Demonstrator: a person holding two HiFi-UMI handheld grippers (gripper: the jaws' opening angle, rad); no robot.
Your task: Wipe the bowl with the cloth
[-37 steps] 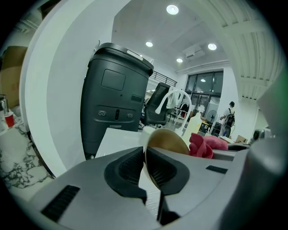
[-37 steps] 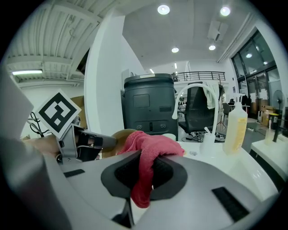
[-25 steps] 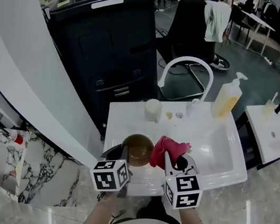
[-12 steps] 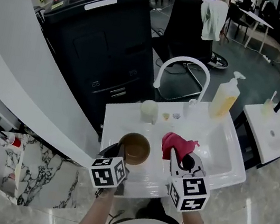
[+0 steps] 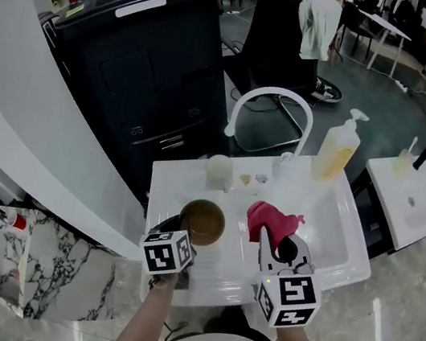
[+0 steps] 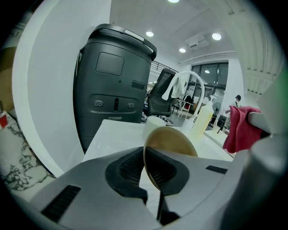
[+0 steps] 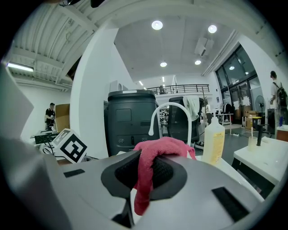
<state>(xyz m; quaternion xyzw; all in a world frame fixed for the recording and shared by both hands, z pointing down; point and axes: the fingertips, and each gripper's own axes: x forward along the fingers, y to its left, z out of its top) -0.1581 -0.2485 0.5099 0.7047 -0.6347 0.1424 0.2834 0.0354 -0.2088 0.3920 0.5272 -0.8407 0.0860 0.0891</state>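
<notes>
A brown bowl (image 5: 202,221) hangs over the white counter (image 5: 178,184), left of the basin. My left gripper (image 5: 182,232) is shut on its near rim. In the left gripper view the bowl (image 6: 173,140) stands on edge between the dark pads of the left gripper (image 6: 146,167), its hollow facing right. A red cloth (image 5: 268,216) is bunched in my right gripper (image 5: 269,234), which is shut on it above the basin's left side. In the right gripper view the cloth (image 7: 155,150) drapes over the right gripper (image 7: 144,175). Bowl and cloth are apart.
A white arched faucet (image 5: 271,106) rises behind the sink basin (image 5: 333,228). A yellow soap bottle (image 5: 335,150) stands at the back right and a white cup (image 5: 219,171) at the back left. A tall black cabinet (image 5: 148,73) stands behind the counter.
The cloth was against the bowl's side a second ago; now there is a gap. The left gripper has carried the bowl left and lower, and the right gripper has drawn the cloth to the right.
</notes>
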